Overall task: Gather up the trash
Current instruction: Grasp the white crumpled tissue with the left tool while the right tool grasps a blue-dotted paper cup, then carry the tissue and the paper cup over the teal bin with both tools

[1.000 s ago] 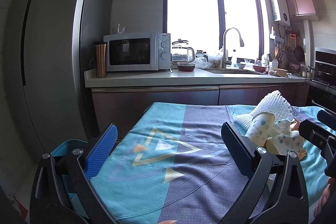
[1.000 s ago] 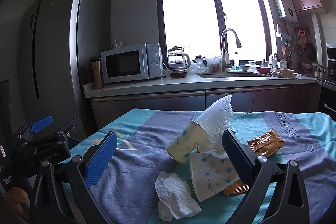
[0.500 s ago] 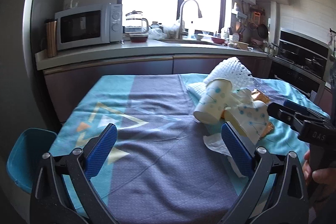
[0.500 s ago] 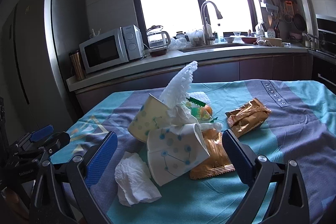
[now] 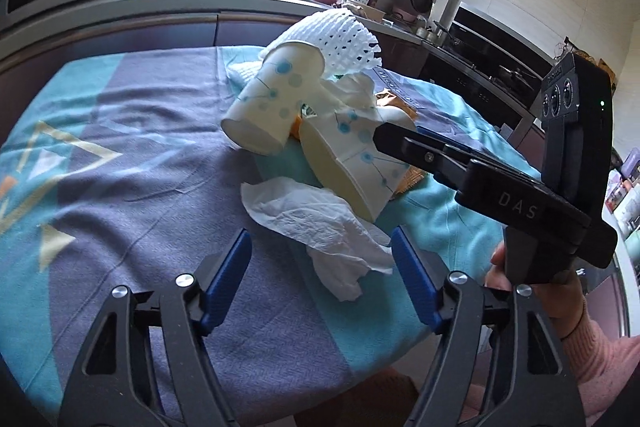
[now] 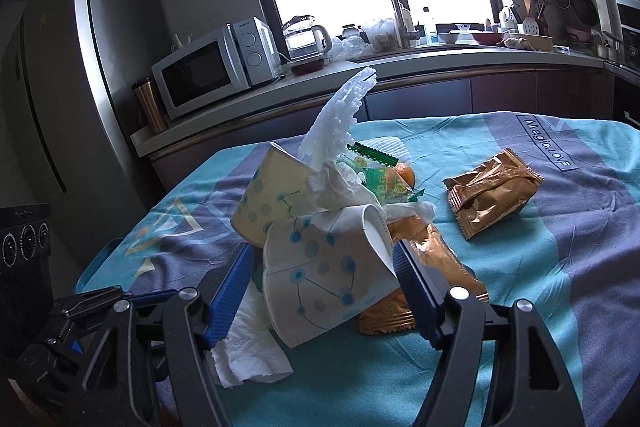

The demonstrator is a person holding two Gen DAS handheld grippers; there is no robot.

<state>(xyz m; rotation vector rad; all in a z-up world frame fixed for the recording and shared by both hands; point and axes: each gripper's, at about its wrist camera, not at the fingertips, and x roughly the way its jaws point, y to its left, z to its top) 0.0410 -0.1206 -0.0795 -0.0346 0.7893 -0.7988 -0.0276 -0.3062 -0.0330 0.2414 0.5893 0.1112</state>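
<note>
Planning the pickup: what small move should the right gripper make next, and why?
Probably close a little further: the right gripper has been closing, its jaws either side of the nearer paper cup, but a gap remains at the left pad. The cup lies on the tissue.

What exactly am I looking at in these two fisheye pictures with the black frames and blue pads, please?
There is no robot here: a person carries a hand-held gripper in each hand, and a camera on each looks forward along its own jaws. One picture is from the left gripper, the other from the right gripper. In the left view you also see the right gripper from the side, and the hand holding it.

Both are over a table with a blue and grey tablecloth in a kitchen. On it lies a pile of trash: two patterned paper cups, a crumpled tissue, a white foam fruit net and golden snack wrappers.

Both pairs of jaws have just been closing. The left ones straddle the tissue, the right ones the nearer paper cup. Nothing looks firmly gripped yet.
</note>
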